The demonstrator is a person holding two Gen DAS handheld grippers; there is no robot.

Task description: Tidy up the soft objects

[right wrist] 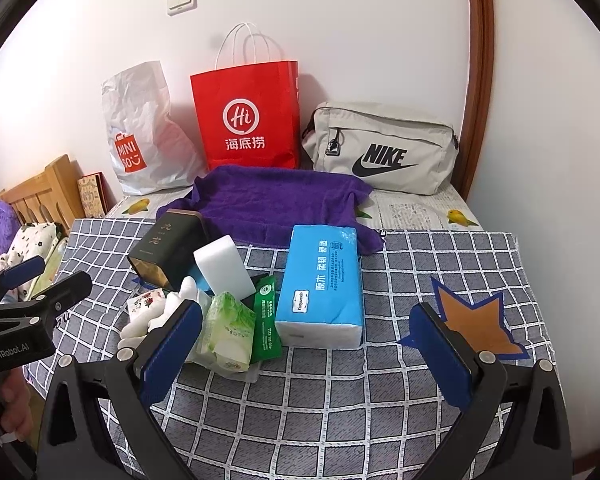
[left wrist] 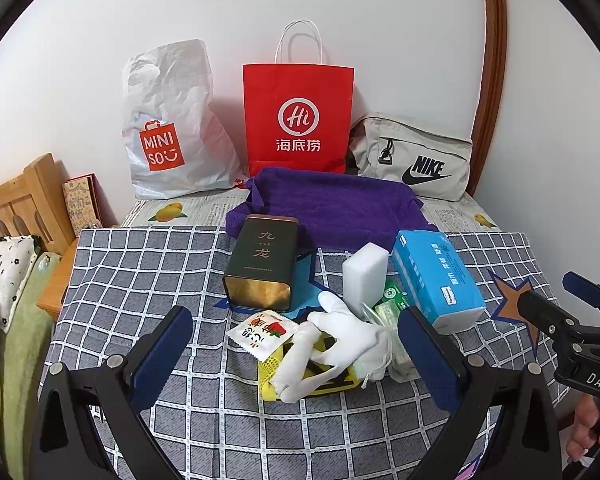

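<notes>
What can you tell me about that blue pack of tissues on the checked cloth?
The tissue pack is a soft, brick-shaped pack in glossy light-blue plastic wrap with white ends and printed Chinese text. It looks sealed and full, lying flat on the checked cloth, its long side running away from the cameras. Its far end meets the purple towel. A green packet lies against its left side and a white sponge block stands just beyond that. Neither gripper touches it.
</notes>
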